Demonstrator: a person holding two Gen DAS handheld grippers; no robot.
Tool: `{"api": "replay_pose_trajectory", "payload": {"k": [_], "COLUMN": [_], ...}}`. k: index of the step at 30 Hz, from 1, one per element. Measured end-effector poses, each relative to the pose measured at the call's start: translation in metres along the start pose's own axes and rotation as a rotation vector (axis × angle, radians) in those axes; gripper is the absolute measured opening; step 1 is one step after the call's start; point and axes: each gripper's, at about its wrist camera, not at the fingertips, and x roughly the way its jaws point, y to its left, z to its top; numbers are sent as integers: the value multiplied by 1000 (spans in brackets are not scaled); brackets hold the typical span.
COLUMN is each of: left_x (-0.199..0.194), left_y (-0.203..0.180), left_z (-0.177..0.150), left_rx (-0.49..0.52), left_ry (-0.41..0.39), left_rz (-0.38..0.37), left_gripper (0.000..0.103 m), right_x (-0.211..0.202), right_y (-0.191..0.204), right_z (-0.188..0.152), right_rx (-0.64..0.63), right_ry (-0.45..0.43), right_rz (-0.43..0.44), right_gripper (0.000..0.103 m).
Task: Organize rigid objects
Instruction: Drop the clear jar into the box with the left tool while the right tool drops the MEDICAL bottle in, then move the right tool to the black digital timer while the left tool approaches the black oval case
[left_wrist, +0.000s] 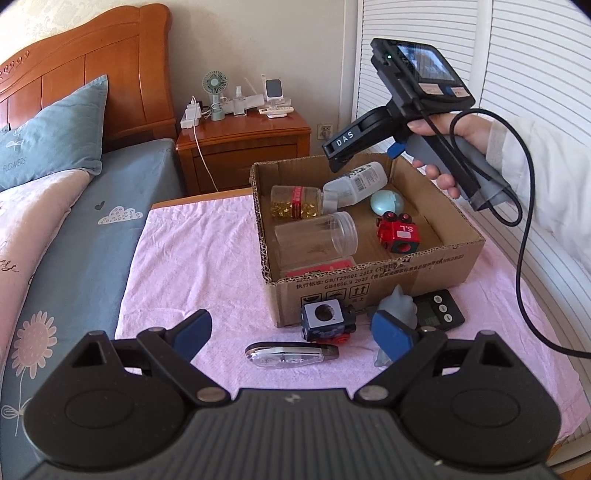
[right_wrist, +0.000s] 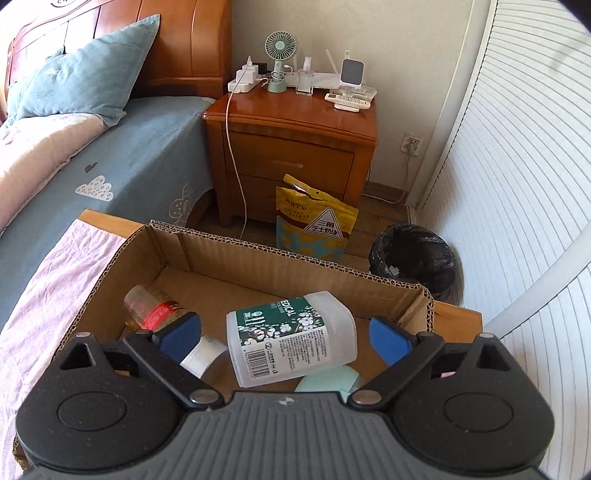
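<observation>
- Box (left_wrist: 369, 273) sits mid-frame in the left view on the pink cloth (left_wrist: 192, 258); it holds a white bottle (right_wrist: 291, 343), two clear jars, a teal egg and a red toy
- Right gripper (right_wrist: 286, 338) hangs above the box, fingers spread wide, nothing between them; the white bottle lies just below and ahead, centre of the right view, its long axis slanting from lower left to upper right
- Left gripper (left_wrist: 293, 338) is low in the left view, fingers spread, empty
- Items outside the box, in front of its near wall: blue toy (left_wrist: 327, 319), grey figure (left_wrist: 399, 306), black scale (left_wrist: 437, 308), clear knife-like piece (left_wrist: 291, 356)
- Deciding relation: the clear piece lies just ahead of the left gripper, between its fingers in the frame, long axis running left to right across the frame
- Judgement: left gripper is nearer to the loose items; a grasp across the piece's narrow width looks called for
</observation>
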Motion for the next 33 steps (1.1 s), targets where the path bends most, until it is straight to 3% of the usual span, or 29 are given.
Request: {"api": "replay_pose_trajectory", "payload": {"k": [11, 23, 33], "left_x": [-20, -52, -40], "left_y": [1, 11, 16], "left_z": [1, -2, -28], "left_rx": [-8, 26, -15], "left_ry": [-22, -34, -2], "left_rz": [19, 101, 93], "left_gripper": [98, 101, 101], "right_x": [-61, -141, -146], "right_y": [-5, -3, 0], "right_z": [-35, -98, -171], "right_rx": [17, 6, 73], "right_ry": [-18, -35, -26], "right_rz": [11, -8, -23], "right_gripper": [103, 103, 103]}}
